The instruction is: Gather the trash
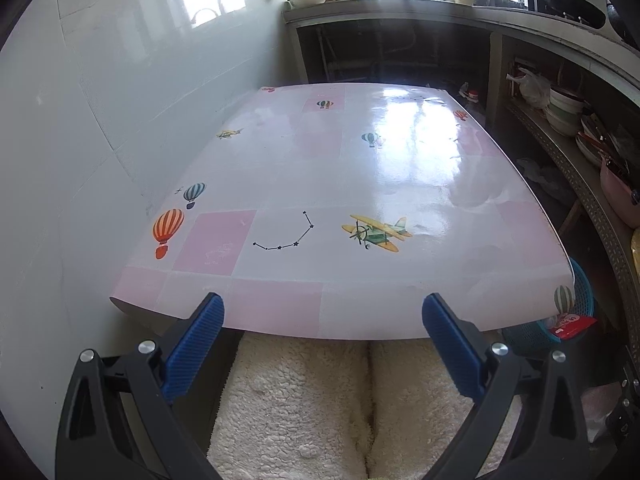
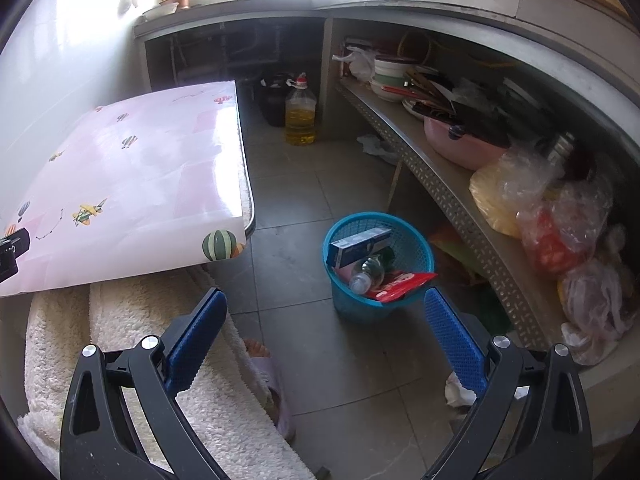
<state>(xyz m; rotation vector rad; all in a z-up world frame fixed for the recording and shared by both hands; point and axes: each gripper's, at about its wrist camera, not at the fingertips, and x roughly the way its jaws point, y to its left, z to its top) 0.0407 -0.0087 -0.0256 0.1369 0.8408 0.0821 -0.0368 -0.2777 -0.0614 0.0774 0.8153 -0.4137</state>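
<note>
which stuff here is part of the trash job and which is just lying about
Part of the job: blue basket on the floor, holding a box, a clear bottle and a red wrapper; both grippers, left and right, open and empty.

Just lying about: oil jug, pink basin, stacked bowls, bagged goods, table.

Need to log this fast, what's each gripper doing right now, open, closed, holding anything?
Left gripper: open, holding nothing, over the pink patterned table edge.
Right gripper: open, holding nothing, above the blue plastic mesh basket.
</note>
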